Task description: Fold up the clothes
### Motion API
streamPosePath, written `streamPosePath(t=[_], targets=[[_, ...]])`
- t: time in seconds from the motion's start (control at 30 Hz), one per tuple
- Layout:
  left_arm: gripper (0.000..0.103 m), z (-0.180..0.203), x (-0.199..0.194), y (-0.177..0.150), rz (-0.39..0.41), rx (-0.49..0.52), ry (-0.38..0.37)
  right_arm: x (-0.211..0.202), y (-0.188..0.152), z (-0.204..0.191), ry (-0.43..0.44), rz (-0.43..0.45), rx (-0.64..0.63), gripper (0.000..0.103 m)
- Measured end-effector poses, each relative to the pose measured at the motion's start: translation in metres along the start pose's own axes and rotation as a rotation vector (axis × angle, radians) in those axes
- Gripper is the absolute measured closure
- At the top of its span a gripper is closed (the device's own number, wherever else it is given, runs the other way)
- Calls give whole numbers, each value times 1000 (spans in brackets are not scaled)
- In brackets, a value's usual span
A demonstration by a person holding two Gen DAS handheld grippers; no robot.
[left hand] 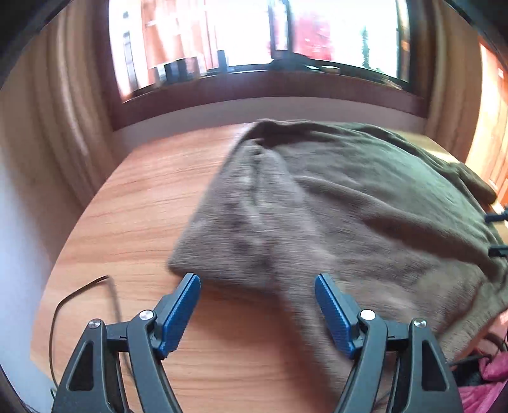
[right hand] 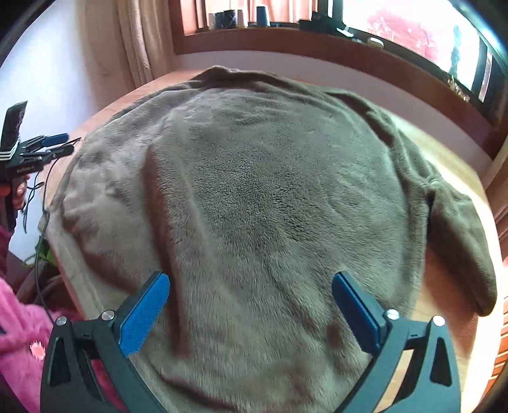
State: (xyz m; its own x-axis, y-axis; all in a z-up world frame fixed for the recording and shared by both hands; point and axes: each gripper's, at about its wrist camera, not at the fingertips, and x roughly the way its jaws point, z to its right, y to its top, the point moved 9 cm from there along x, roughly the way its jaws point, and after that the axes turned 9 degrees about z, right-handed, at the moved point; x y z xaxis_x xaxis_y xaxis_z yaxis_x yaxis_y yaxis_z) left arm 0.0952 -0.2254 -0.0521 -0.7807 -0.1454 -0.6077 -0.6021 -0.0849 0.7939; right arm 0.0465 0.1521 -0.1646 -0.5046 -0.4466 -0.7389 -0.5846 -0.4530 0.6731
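L gripper jaws spread, empty | R gripper jaws spread | 1 brown fleece garment | 1 table

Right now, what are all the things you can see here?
Fuzzy brown fleece garment: one, brown, spread over the table.
Wooden table: one, orange-brown, under the garment.
Thin black cable: one, black, on the table's left edge.
Beige curtain: one, left of the window.
Thread cones: several, dark and pale, on the windowsill.
Pink fuzzy sleeve: pink, lower left.
Left gripper: black, blue pads, open.
Right gripper: same, open above the garment.
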Motion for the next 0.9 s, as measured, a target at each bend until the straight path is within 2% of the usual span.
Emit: streamPosePath(t=[0.1,0.23,0.4,0.47,0.6,0.67,0.73,0.83,0.9], targets=[[26,-31,17,-4,-35,-108,14,14,-1,-3,19,-25,5,1],[26,-40,37,-5,-71,-226,-70,31,-4,-3,13,-49,-21,1],[27,-31,54,-2,-91,-245,-126,43,-3,-5,5,-50,-35,1],[33,-29,60,-3,-100,-258,-132,46,-2,-5,-2,-49,-39,1],[64,-33,67,3,-96,-286,-126,49,-2,-6,-8,-47,-44,1],[72,-41,67,10,-77,-284,-89,50,-3,-6,-6,-45,-44,1],[82,-58,65,20,-51,-253,8,50,-3,-6,-6,-43,-48,1],[84,-90,56,42,21,-162,213,51,-5,-7,-5,-40,-50,1],[84,-107,52,56,59,-158,271,51,-6,-6,-4,-35,-49,1]])
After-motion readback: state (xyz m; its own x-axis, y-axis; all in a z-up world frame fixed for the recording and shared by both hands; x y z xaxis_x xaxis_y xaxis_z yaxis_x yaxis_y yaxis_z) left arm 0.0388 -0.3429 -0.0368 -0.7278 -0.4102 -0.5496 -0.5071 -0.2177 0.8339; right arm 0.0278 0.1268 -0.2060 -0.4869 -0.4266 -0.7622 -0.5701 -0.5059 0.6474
